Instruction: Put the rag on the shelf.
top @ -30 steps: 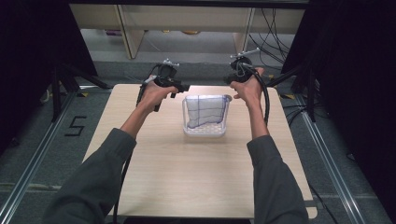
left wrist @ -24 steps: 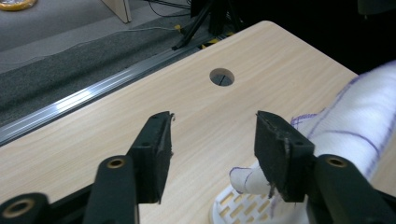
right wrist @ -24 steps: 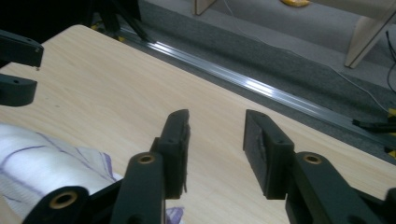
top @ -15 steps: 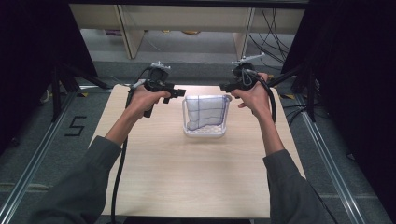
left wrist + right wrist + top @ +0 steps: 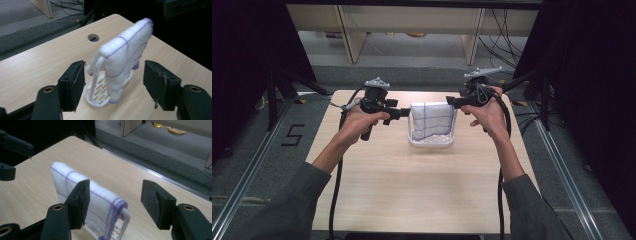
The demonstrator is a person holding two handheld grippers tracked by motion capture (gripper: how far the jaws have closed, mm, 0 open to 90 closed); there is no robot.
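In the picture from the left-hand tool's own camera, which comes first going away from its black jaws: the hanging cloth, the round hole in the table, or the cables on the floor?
1. The white cloth with purple lines, draped over the white rack, just ahead between the open jaws.
2. The round hole in the tabletop, farther back, left of the cloth.
3. The cables on the floor beyond the table's far edge.

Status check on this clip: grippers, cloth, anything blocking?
Left gripper and right gripper open, jaws just been opening, pads off the cloth. Cloth draped over white rack, mid-table. Nothing in the way.
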